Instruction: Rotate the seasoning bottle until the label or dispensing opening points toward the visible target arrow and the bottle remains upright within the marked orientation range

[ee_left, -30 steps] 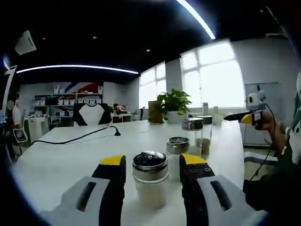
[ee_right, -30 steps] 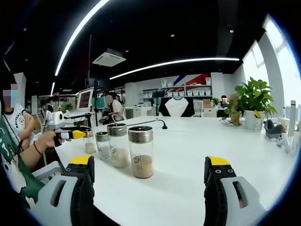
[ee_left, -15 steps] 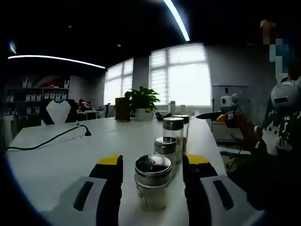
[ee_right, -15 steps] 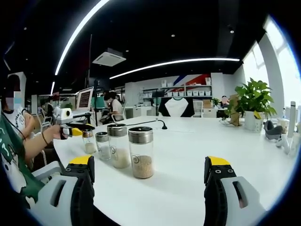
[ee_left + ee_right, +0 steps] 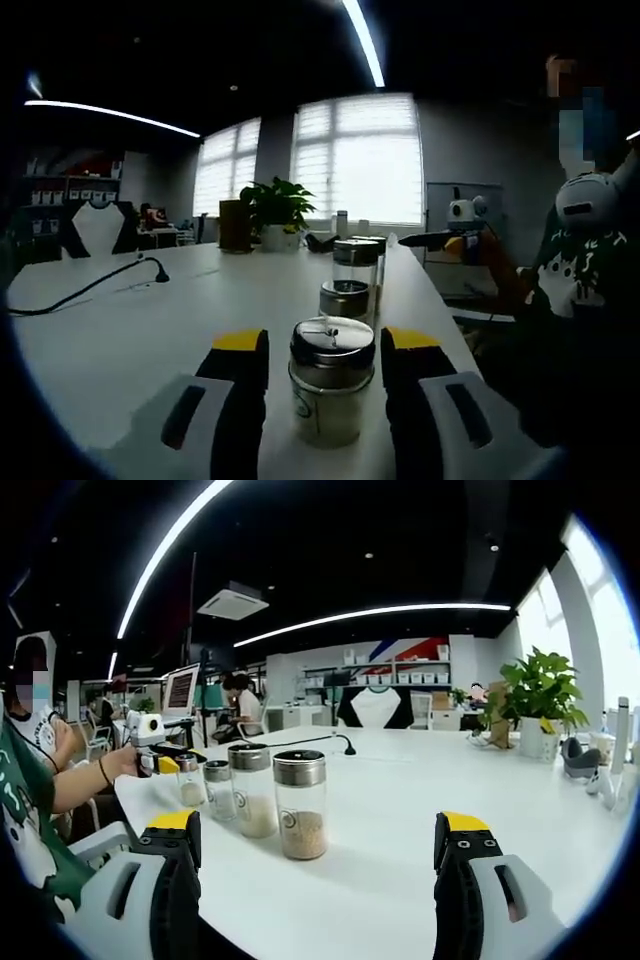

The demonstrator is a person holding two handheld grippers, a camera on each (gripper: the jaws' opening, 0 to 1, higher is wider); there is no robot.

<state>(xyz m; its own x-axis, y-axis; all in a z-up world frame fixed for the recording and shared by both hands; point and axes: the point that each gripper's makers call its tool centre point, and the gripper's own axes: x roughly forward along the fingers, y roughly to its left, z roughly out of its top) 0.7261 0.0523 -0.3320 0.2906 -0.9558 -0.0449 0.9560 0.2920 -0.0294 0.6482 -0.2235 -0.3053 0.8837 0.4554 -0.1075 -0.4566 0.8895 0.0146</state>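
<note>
A small glass seasoning bottle [image 5: 331, 395] with a shiny metal lid stands upright on the white table [image 5: 130, 340]. It holds pale grains, and a small label mark shows low on its left side. My left gripper [image 5: 325, 340] is shut on the bottle, its yellow-tipped jaws close against both sides. The right gripper view shows the same bottle [image 5: 189, 785] at the far left end of a bottle row, with the left gripper [image 5: 165, 764] at it in a person's hand. My right gripper [image 5: 318, 821] stands wide open over the table, short of the nearest tall bottle [image 5: 300, 805].
Behind the held bottle stand a short bottle [image 5: 345, 298] and a taller one [image 5: 357, 262] in a line. The right gripper [image 5: 440, 240] hovers at the right with the person [image 5: 585, 270]. A potted plant [image 5: 275, 205] and a black cable [image 5: 90, 288] lie further back.
The left gripper view has swung round the bottle, so windows and plant slid left in the picture. The bottle stayed between the jaws and looks slightly nearer. The right gripper held still.
</note>
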